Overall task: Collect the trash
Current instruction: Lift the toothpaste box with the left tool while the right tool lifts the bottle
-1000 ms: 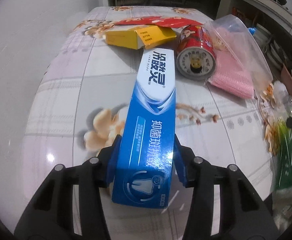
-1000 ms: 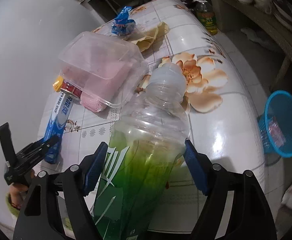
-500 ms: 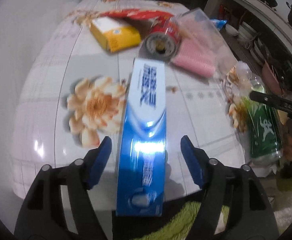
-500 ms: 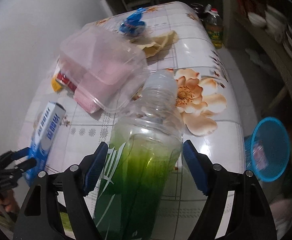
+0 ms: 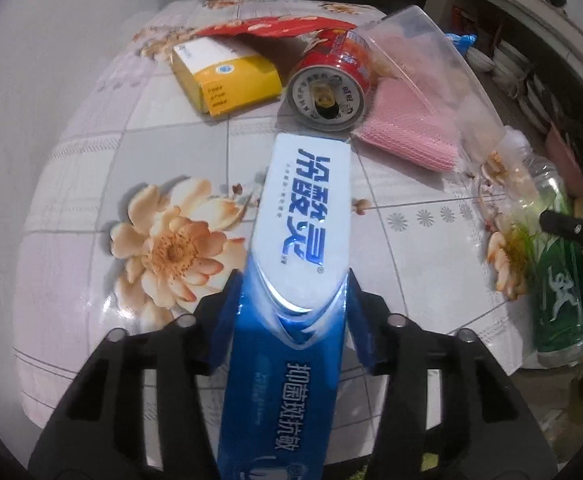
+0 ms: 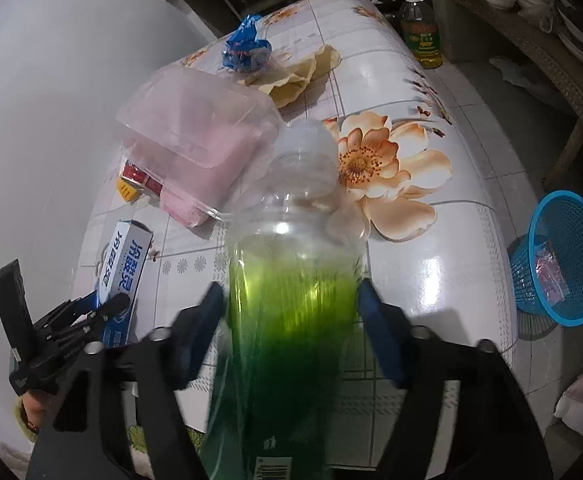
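Observation:
A long blue and white toothpaste box sticks out forward over the flowered table. My left gripper is closing, with both blue pads pressed on the box's sides. In the right wrist view the same box and left gripper show at the lower left. A clear plastic bottle with green liquid sits between the pads of my right gripper, whose jaws are closing and squeeze its sides. The bottle also shows at the table's right edge.
On the table lie a yellow carton, a red can, a red wrapper, a clear tub over pink cloth, a blue bag and yellow scraps. A blue basket and an oil bottle stand on the floor.
The left jaws stood apart from the toothpaste box half a second ago and now grip it again, further along its length. The right jaws have narrowed on the bottle.

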`<state>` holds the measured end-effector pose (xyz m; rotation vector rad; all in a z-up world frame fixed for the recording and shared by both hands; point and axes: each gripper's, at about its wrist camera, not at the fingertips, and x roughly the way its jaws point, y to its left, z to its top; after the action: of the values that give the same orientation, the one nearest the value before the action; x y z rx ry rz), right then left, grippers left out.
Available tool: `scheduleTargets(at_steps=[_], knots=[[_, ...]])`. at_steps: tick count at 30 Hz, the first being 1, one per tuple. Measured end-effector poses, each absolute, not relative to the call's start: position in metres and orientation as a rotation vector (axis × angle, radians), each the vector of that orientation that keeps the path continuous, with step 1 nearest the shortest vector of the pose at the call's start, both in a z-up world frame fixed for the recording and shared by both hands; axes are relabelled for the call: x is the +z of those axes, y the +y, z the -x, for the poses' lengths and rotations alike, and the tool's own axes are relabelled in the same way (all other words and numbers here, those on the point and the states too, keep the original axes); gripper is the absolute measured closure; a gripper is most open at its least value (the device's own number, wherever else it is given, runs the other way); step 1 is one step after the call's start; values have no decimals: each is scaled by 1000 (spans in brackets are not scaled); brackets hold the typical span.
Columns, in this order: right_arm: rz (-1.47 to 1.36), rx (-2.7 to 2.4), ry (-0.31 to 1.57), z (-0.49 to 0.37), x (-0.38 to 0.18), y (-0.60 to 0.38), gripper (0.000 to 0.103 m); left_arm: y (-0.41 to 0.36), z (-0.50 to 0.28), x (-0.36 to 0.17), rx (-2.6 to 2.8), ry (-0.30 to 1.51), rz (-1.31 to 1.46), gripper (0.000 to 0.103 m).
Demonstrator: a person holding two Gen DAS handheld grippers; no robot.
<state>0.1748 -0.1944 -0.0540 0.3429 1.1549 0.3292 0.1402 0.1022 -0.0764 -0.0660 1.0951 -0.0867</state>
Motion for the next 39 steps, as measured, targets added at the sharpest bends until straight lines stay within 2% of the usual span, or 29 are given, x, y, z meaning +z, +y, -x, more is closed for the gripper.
scheduleTargets(at_steps=[5, 24, 27, 39], knots=[[-310, 328, 1163, -164, -51, -198, 40, 98, -136, -76, -160, 1115, 120, 57], [-342, 316, 1178, -161, -63, -197, 40, 69, -133, -83, -140, 1117, 2, 56], [-353, 314, 1178, -161, -64, -198, 43, 66, -133, -83, -138, 1113, -13, 56], [-361, 295, 1171, -159, -62, -203, 43, 68, -133, -81, -137, 1103, 0, 58]])
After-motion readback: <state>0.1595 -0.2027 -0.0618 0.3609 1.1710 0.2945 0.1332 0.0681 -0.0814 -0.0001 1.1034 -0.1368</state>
